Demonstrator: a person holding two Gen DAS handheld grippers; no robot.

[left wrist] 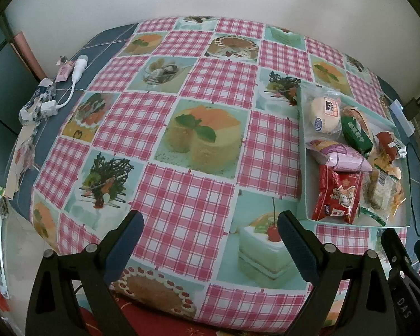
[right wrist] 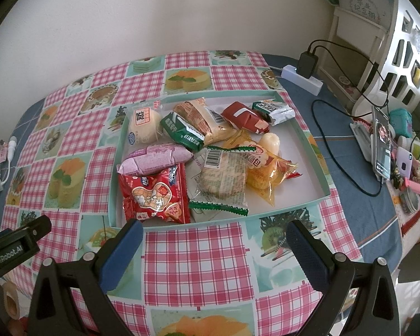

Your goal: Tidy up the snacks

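Observation:
A shallow light-green tray (right wrist: pixel 320 193) sits on the checked tablecloth and holds several wrapped snacks: a red peanut pack (right wrist: pixel 154 193), a purple pack (right wrist: pixel 156 158), a round white bun (right wrist: pixel 144 128), a green pack (right wrist: pixel 182 134), a clear biscuit pack (right wrist: pixel 222 180), a yellow pack (right wrist: pixel 268 170). The tray also shows in the left wrist view (left wrist: pixel 303 151), with the red pack (left wrist: pixel 338 196). My right gripper (right wrist: pixel 215 235) is open and empty just before the tray's near rim. My left gripper (left wrist: pixel 210 229) is open and empty over bare tablecloth, left of the tray.
A white power strip with a black charger (right wrist: pixel 305 72) and cables lies right of the tray. A phone on a stand (right wrist: pixel 382 145) and small clutter stand at the far right. A white cable and wrappers (left wrist: pixel 46 103) lie at the table's left edge.

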